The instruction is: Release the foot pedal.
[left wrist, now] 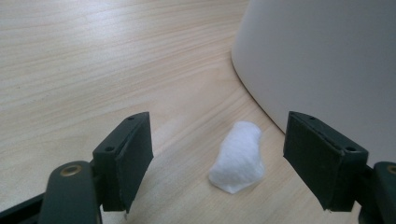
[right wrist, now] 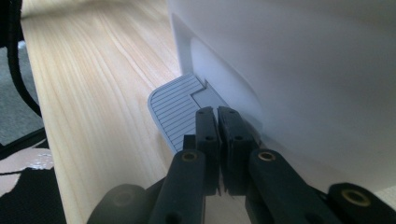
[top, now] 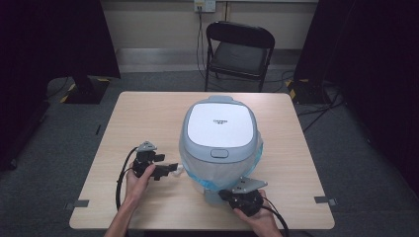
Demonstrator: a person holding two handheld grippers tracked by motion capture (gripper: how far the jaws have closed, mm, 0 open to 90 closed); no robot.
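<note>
Bin: a pale grey pedal bin with a white lid stood at the centre of the wooden table, a blue-edged liner bag showing at its near rim.
Pedal: a ribbed grey foot pedal jutted from the bin's base at six o'clock, lying just above the tabletop.
Wad: a small white cotton wad lay on the table at about eight o'clock of the bin, just beside its wall.
Left gripper: the left gripper pointed at the bin's side from eight o'clock, jaws standing apart with the wad between them, neither pad touching it.
Right gripper: the right gripper sat at six o'clock of the bin, jaws closed pad to pad with nothing between them, tips over the pedal's inner end; whether they pressed on it could not be told.
Handling, wad: judged very light, soft and squashable; likely to roll away if nudged. Best pinched across its narrow middle with a gentle close.
Handling, bin: judged hollow, light plastic with a smooth, slippery wall; apt to slide if pushed sideways. The pedal looked the proper place to bear down, pressed straight downward on its ribbed face.
Beyond the table: a black folding chair stood at twelve o'clock.
</note>
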